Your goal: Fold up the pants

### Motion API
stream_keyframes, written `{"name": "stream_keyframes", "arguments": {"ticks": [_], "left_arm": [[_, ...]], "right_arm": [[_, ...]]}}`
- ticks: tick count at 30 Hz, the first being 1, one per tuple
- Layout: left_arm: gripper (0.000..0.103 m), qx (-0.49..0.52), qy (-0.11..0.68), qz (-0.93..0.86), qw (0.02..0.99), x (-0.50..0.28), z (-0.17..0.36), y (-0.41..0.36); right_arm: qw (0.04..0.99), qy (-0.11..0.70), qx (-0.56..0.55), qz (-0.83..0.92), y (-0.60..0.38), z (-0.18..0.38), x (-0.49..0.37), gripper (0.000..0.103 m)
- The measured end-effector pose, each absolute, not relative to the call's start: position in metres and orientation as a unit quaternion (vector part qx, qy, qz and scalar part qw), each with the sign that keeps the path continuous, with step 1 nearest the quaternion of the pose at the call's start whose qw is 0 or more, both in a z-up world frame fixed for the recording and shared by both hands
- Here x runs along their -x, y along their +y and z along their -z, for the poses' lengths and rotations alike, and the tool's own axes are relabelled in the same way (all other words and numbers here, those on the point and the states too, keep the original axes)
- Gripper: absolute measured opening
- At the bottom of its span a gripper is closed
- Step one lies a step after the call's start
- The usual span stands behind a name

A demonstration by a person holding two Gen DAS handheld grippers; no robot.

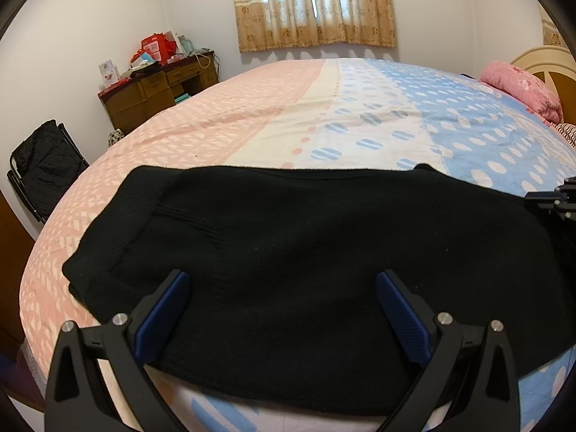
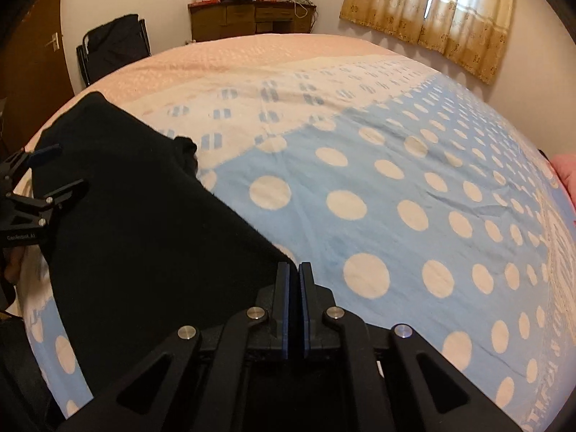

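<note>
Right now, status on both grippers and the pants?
Left gripper open, over the black knit pants. Right gripper shut at the pants' right edge; pinch not confirmed. Pants flat on the dotted bedsheet. Nothing in the way.

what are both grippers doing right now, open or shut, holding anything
left gripper: open, over the pants, not gripping.
right gripper: shut at the pants' edge; whether it pinches cloth cannot be told.

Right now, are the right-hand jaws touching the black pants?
Touching. The right wrist view shows the right gripper shut on the edge of the black pants.
</note>
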State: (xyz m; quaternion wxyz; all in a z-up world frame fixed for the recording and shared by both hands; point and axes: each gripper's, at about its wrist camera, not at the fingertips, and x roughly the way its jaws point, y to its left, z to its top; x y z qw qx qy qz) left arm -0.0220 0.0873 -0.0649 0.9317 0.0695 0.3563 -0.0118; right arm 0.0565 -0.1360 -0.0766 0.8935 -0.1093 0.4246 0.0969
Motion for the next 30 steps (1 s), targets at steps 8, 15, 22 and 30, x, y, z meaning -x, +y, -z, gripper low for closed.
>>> {"name": "stream_keyframes", "arguments": {"ticks": [8, 15, 22, 30], "left_arm": [[0.103, -0.072, 0.354, 0.007, 0.932, 0.021, 0.066, 0.084], [0.103, -0.069, 0.358, 0.011, 0.931, 0.019, 0.065, 0.085], [0.103, -0.07, 0.36, 0.009, 0.93, 0.019, 0.065, 0.086], [0.103, -0.072, 0.364, 0.004, 0.929, 0.018, 0.063, 0.086]], "right_arm": [[0.912, 0.387, -0.018, -0.133, -0.142, 0.038, -0.053, 0.01], [0.9, 0.41, -0.005, -0.146, -0.074, 0.081, -0.088, 0.01], [0.935, 0.302, -0.167, -0.079, -0.169, 0.017, -0.033, 0.011], [0.914, 0.266, -0.226, 0.207, -0.363, 0.006, 0.155, 0.064]]}}
